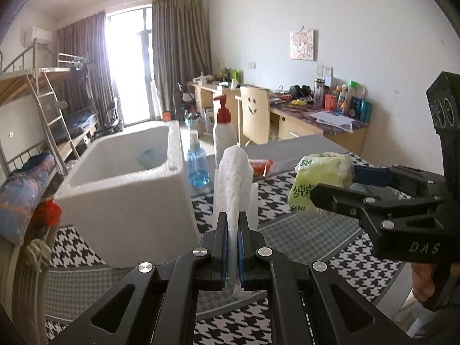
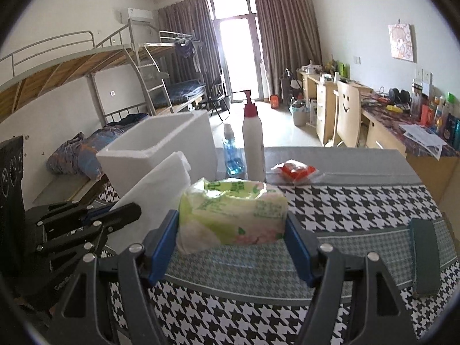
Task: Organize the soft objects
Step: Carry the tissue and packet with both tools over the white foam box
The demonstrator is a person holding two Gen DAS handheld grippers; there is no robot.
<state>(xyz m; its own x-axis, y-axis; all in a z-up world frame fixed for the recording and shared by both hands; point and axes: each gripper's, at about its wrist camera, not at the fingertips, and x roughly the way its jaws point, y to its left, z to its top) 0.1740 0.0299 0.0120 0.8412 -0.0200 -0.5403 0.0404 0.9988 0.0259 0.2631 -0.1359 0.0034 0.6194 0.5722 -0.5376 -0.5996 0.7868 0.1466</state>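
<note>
The left gripper pinches a white paper pack standing on end, the right gripper clamps a green tissue pack lying crosswise, both above the table beside the foam box, something bluish inside

A table under a houndstooth cloth bears a white foam box, blue spray bottle, white pump bottle and red packet.

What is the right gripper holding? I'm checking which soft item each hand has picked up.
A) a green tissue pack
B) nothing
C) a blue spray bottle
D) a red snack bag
A: the green tissue pack sits squeezed between the blue fingers of the right gripper, off the table.
</note>
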